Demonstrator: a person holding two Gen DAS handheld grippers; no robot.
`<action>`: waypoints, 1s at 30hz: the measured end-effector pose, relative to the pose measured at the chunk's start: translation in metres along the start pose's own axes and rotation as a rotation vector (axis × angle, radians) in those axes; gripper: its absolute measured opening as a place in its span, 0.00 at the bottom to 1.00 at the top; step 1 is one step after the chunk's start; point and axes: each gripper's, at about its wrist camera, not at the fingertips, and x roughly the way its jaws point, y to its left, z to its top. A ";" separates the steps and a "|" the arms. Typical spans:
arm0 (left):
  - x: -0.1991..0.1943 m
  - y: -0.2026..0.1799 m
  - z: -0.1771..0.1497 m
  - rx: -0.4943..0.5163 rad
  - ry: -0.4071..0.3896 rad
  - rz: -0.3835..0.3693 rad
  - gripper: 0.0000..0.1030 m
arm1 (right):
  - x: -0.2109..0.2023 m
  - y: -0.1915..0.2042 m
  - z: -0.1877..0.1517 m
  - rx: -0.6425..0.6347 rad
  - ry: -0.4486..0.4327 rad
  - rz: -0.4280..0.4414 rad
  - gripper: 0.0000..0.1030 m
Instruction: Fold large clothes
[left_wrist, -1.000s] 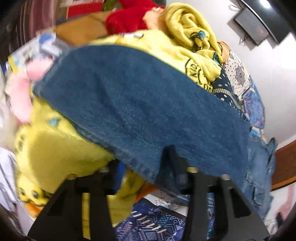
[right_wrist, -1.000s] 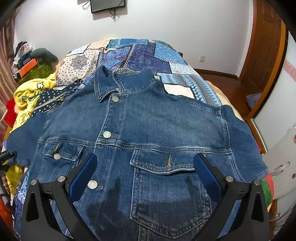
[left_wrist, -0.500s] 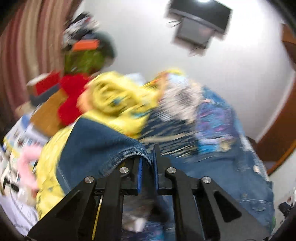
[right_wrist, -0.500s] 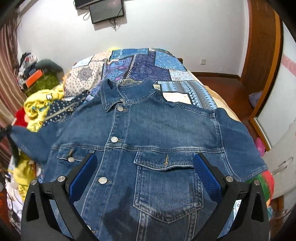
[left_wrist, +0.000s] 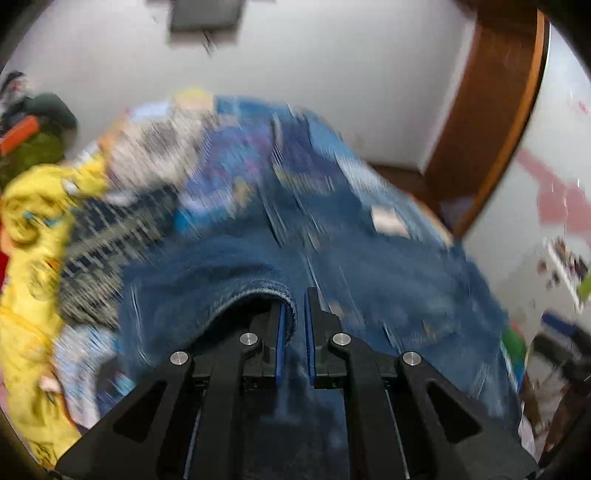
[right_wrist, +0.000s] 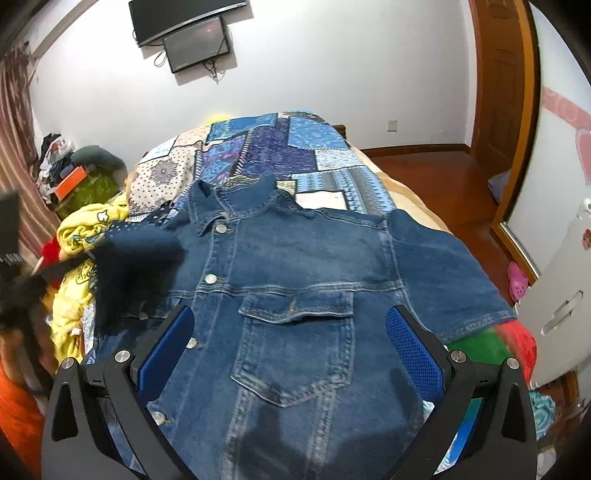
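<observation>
One denim jacket (right_wrist: 295, 280) lies front-up along the bed (right_wrist: 258, 147), collar away from me, its left sleeve (left_wrist: 229, 280) pinched by the cuff in my clenched left claw (left_wrist: 294, 332), while my right claw (right_wrist: 290, 347) gapes empty over the chest pocket (right_wrist: 295, 347).

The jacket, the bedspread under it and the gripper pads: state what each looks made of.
Jacket: denim, likely cotton; faded blue twill, pale topstitching, shiny metal buttons.
Bedspread: printed woven fabric, matte; a patchwork look, though sewn or merely printed is unclear.
Pads on the right gripper fingers: blue, dimpled, probably rubber; frame is black, seemingly plastic.
</observation>
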 end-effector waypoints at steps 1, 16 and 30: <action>0.014 -0.008 -0.010 0.015 0.052 -0.009 0.08 | -0.001 -0.004 -0.002 0.005 0.002 -0.002 1.00; 0.013 -0.002 -0.050 -0.071 0.174 -0.049 0.52 | -0.002 -0.018 -0.014 0.016 0.031 0.004 1.00; 0.017 0.138 -0.064 -0.602 0.178 -0.207 0.69 | 0.019 -0.001 -0.014 -0.040 0.067 -0.028 1.00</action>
